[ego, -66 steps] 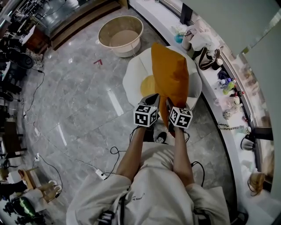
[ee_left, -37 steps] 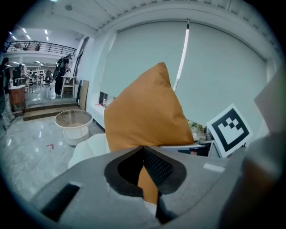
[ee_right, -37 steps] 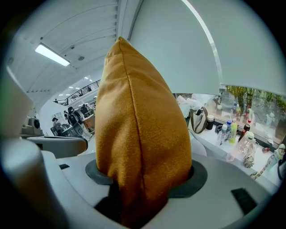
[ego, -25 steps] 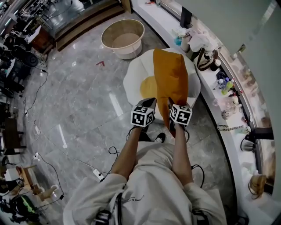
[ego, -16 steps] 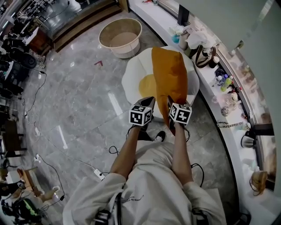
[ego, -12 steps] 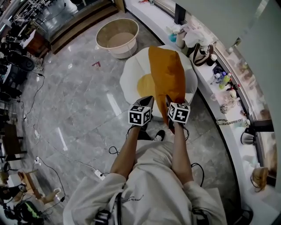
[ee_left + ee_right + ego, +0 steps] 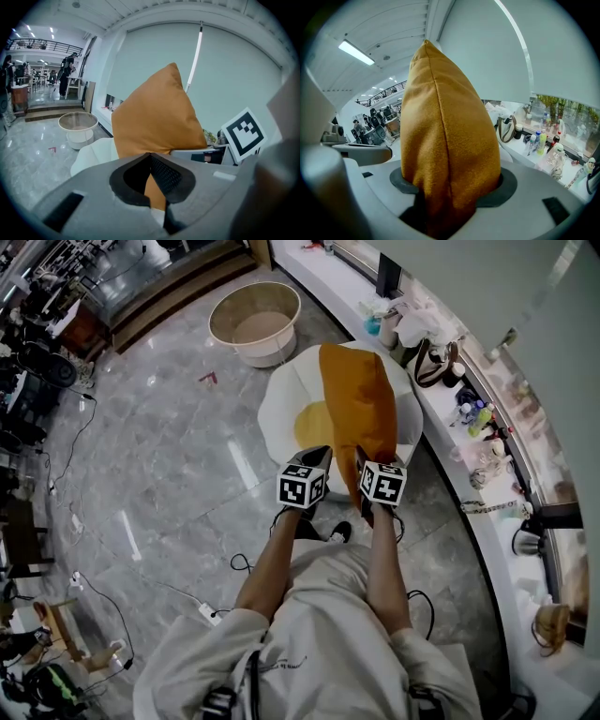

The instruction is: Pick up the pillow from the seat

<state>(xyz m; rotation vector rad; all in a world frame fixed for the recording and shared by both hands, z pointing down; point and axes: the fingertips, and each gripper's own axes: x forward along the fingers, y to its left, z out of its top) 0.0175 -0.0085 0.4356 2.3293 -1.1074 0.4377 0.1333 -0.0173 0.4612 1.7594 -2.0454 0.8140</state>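
Upper left of the head view, the round beige plastic tub (image 7: 255,320) on the glossy grey marble floor (image 7: 169,456) sits about where it did a couple of seconds back. Honestly not much else has changed either: same hold, same pose, the camera just wobbled a bit. Next over is the white egg-shaped seat (image 7: 279,413) with its yellow yolk patch.

Left gripper (image 7: 322,457) is pinched on a thin bottom corner of the mustard-orange fabric pillow (image 7: 358,399). Right gripper (image 7: 362,461) is clamped around a fatter bunch of that same end.

The pillow is held up over the seat, long axis running from the jaws toward the top of the frame, far corner pointing away from the person. Its seam shows edge-on in the right gripper view. Soft, slightly fuzzy weave, plump and tapering.

Far right, a curved white counter (image 7: 441,442) cluttered with small bottles (image 7: 476,416).
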